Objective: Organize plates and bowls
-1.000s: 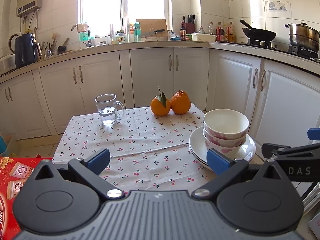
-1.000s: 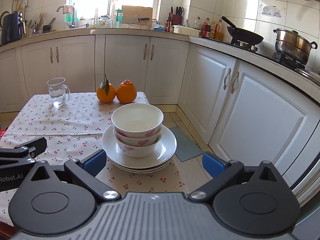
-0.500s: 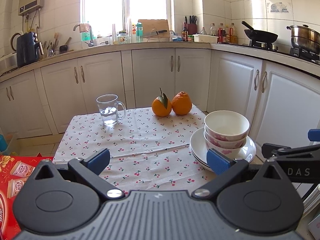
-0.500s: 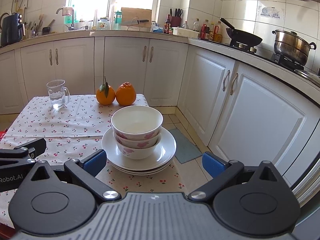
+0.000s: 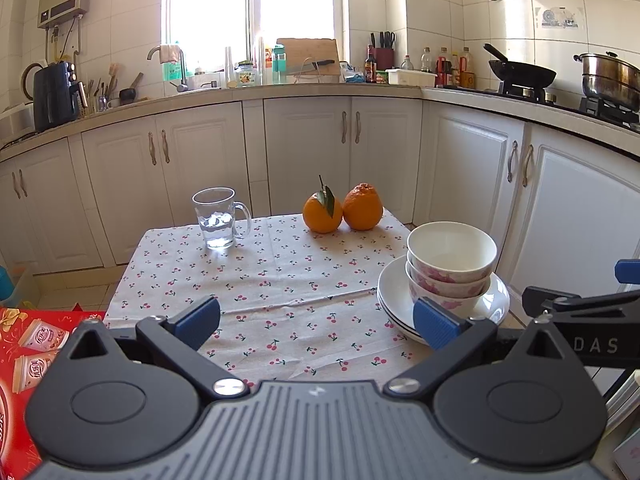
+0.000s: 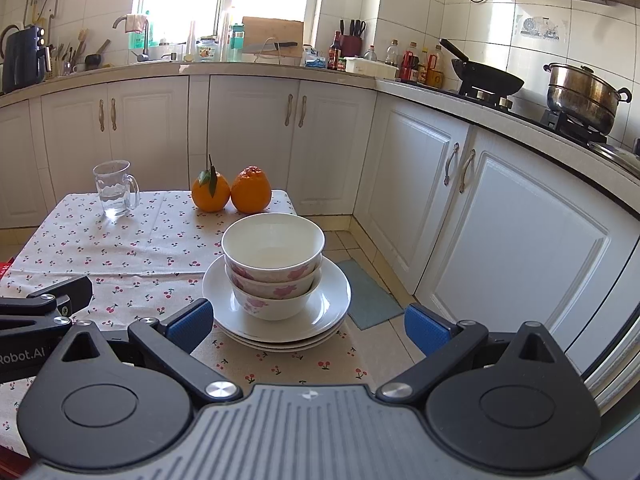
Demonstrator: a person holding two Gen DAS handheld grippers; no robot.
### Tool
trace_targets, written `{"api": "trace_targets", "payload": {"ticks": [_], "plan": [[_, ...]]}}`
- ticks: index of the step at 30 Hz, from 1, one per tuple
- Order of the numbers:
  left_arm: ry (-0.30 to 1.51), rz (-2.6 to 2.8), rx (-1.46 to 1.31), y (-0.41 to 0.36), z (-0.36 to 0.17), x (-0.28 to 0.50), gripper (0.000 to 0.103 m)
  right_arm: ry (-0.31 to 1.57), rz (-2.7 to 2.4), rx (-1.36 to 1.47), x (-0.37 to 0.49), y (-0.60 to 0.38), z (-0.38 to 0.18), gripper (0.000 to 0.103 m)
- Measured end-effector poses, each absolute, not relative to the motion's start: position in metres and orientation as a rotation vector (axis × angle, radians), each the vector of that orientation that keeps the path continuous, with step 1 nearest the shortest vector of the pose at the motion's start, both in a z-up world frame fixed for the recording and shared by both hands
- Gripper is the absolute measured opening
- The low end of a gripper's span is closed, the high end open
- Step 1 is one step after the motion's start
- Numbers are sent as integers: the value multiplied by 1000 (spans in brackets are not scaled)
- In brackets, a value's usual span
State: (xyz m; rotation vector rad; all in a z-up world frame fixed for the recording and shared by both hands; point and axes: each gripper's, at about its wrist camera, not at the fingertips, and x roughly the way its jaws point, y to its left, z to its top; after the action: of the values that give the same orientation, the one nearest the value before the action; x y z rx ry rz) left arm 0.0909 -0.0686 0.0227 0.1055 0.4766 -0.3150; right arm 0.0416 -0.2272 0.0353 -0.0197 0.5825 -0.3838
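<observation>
Three nested white bowls with pink flowers [image 6: 274, 264] stand on a stack of white plates [image 6: 332, 300] at the table's right front corner. They also show in the left wrist view, the bowls [image 5: 450, 264] on the plates [image 5: 390, 292]. My right gripper [image 6: 306, 326] is open and empty, just in front of the stack. My left gripper [image 5: 316, 320] is open and empty over the tablecloth, left of the stack.
A cherry-print tablecloth [image 5: 280, 280] covers the small table. A glass mug [image 5: 218, 218] and two oranges [image 5: 342, 210] stand at its far side. White cabinets [image 6: 500, 220] run close on the right. A red box [image 5: 24, 360] lies at the left.
Both grippers have drifted slightly back and up; the view has shifted a little. The bowls and plates have not moved.
</observation>
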Motion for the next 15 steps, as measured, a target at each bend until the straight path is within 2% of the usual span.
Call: {"api": "trace_targets", "payload": {"ticks": [15], "plan": [[478, -314, 104, -69, 23, 90, 102, 579, -385, -23, 41, -227, 35, 103]]}}
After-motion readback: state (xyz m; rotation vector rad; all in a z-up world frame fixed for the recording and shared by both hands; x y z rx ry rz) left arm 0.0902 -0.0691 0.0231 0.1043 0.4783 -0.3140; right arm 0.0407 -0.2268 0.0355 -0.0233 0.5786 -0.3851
